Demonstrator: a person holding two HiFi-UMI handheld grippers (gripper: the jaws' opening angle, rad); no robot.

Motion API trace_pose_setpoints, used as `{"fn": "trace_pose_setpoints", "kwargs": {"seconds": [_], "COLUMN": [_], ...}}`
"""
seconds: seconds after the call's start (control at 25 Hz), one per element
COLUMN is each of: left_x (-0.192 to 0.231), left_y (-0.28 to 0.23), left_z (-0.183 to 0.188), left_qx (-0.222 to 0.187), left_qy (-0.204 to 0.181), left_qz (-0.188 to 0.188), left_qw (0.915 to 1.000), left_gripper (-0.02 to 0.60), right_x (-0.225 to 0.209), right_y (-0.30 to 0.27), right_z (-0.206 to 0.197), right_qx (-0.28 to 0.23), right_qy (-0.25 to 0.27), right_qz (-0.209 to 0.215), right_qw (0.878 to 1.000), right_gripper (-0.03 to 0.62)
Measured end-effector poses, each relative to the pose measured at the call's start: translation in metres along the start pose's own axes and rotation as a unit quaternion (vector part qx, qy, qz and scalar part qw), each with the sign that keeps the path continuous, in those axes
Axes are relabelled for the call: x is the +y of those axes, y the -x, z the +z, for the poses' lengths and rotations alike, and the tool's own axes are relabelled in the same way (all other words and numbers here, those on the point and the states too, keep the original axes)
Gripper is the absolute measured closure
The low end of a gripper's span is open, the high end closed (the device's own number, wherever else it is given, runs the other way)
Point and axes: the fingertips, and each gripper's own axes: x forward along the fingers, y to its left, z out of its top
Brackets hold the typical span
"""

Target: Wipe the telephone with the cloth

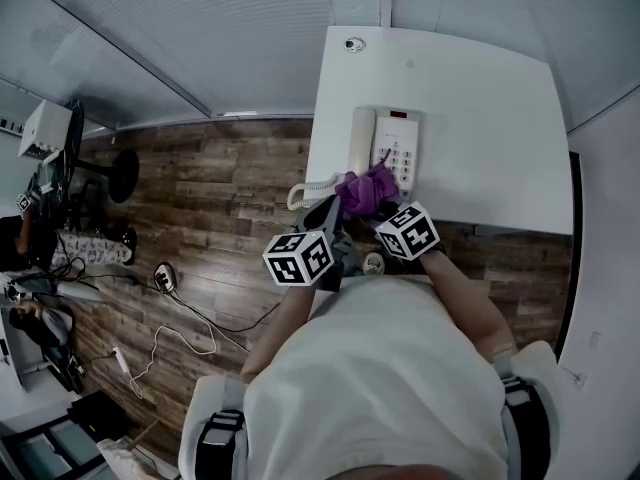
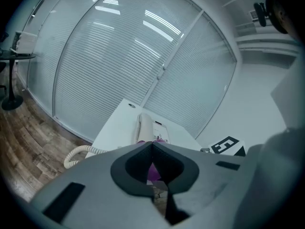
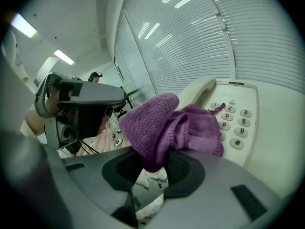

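Observation:
A white telephone (image 1: 392, 150) lies on the white table (image 1: 480, 138), with its handset (image 1: 361, 140) on the left side. My right gripper (image 1: 372, 206) is shut on a purple cloth (image 1: 365, 190), which rests against the phone's near edge. In the right gripper view the cloth (image 3: 164, 123) bulges out of the jaws in front of the keypad (image 3: 233, 123). My left gripper (image 1: 326, 212) is shut and holds nothing, hanging just left of the cloth off the table's near left corner. Its view shows the telephone (image 2: 150, 130) ahead and a bit of purple cloth (image 2: 152, 171) below the jaws.
A coiled white cord (image 1: 310, 190) hangs off the table's left edge. A small round fitting (image 1: 354, 44) sits at the table's far left corner. Cables (image 1: 180, 313) lie on the wooden floor to the left, with a black stool (image 1: 122, 173) beyond. Window blinds (image 2: 119, 56) back the table.

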Motion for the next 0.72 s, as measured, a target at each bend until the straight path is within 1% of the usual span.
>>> {"fn": "trace_pose_setpoints", "kwargs": {"seconds": [0.12,0.32,0.48,0.72], "left_x": [-0.001,-0.001,-0.003,-0.003], "left_y": [0.0,-0.006,-0.016,-0.042], "left_z": [0.001,0.006,0.014,0.025], "left_qx": [0.001,0.002,0.003,0.011], "left_qy": [-0.004,-0.01,-0.025,-0.05], "left_qz": [-0.001,-0.005,-0.003,0.007], "left_qw": [1.0,0.9999,0.9997,0.9986], "left_gripper": [0.561,0.56,0.56,0.56], "right_x": [0.002,0.001,-0.004,-0.029], "right_y": [0.006,0.022,0.04,0.069], "right_z": [0.0,0.011,0.028,0.045], "right_qx": [-0.007,-0.04,-0.076,-0.13], "right_qy": [-0.003,-0.002,-0.003,-0.03], "right_qz": [0.001,-0.012,-0.029,-0.069], "right_qw": [1.0,0.999,0.997,0.989], "right_gripper": [0.476,0.476,0.476,0.476]}}
